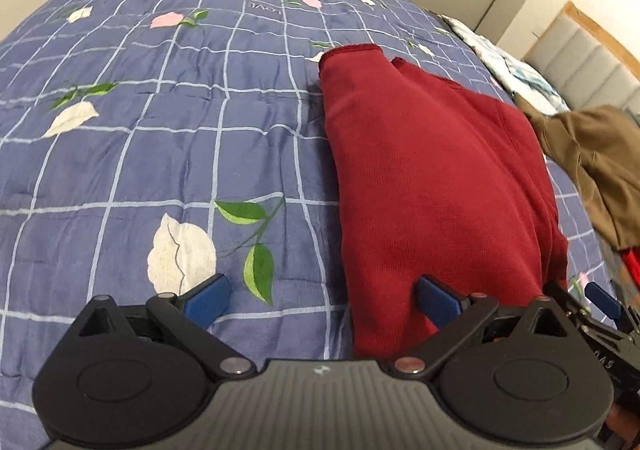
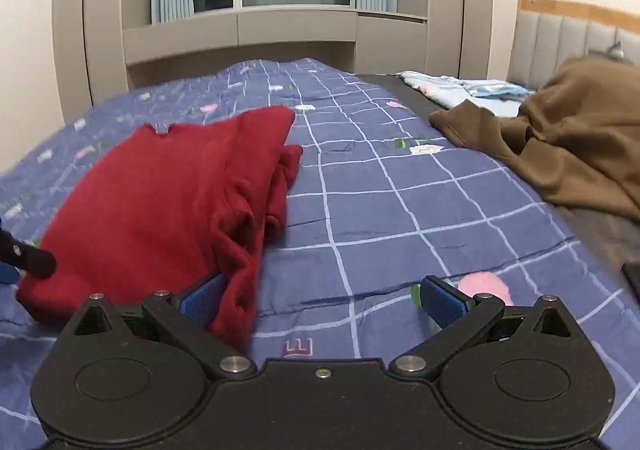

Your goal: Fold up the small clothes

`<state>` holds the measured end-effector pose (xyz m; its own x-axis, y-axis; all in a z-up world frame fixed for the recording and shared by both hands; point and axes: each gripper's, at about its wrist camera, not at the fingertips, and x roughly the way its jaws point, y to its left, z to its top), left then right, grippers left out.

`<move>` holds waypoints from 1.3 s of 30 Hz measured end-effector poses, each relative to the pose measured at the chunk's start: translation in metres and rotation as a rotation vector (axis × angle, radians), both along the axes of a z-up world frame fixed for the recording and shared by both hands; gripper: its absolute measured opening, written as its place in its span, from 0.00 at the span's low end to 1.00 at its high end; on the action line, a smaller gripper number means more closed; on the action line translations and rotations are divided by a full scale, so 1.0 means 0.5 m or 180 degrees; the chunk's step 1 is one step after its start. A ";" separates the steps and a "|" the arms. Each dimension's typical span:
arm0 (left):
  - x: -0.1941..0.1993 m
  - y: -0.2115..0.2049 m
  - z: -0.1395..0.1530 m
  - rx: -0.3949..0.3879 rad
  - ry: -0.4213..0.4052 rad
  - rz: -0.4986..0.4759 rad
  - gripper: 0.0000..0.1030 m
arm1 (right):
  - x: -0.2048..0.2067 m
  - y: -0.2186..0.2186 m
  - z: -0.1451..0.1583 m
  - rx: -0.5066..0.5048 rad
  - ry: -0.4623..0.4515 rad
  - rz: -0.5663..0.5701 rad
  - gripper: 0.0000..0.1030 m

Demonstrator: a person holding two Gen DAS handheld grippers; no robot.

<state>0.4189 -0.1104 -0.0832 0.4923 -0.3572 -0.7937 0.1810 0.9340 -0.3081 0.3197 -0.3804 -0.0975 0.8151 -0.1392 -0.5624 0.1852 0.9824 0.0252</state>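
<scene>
Red sweater (image 1: 432, 178) lies on the bed, on the blue checked quilt (image 1: 160, 130) with its flower print, already doubled over into a long narrow bundle with two cuffed ends at the far end. By the look of it the sleeves and sides are in, but its right edge is bunched and rumpled, so I'd judge at least one more fold across, plus some smoothing, is left. A brown garment (image 2: 568, 154) sprawls unfolded near the headboard, well apart from the red one, and probably waits its turn; some pale blue clothes (image 2: 460, 88) lie beyond it.

Both tools hang low over the quilt at the near end of the sweater. The left tongs (image 1: 324, 300) are spread wide, straddling the bundle's near left edge, one blue pad over red cloth, gripping nothing. The right tongs (image 2: 324, 298) are likewise spread, the left pad tucked against the rumpled right edge, the other over bare quilt.
</scene>
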 end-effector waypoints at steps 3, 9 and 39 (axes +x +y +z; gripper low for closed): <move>-0.003 0.007 0.009 -0.0057 0.0024 0.0026 0.98 | -0.016 -0.008 0.028 0.0017 -0.0255 0.0058 1.00; 0.051 0.023 0.048 -0.0350 -0.0136 0.0549 0.99 | 0.061 -0.012 0.080 -0.0090 -0.0505 0.0109 1.00; 0.203 -0.061 0.018 -0.0039 -0.0167 0.0832 0.99 | 0.232 -0.093 0.032 0.0696 -0.0545 0.0051 1.00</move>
<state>0.5203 -0.1407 -0.0740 0.6096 -0.2220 -0.7610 -0.0498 0.9474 -0.3162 0.4358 -0.4271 -0.0815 0.9020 -0.0161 -0.4314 0.1445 0.9529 0.2666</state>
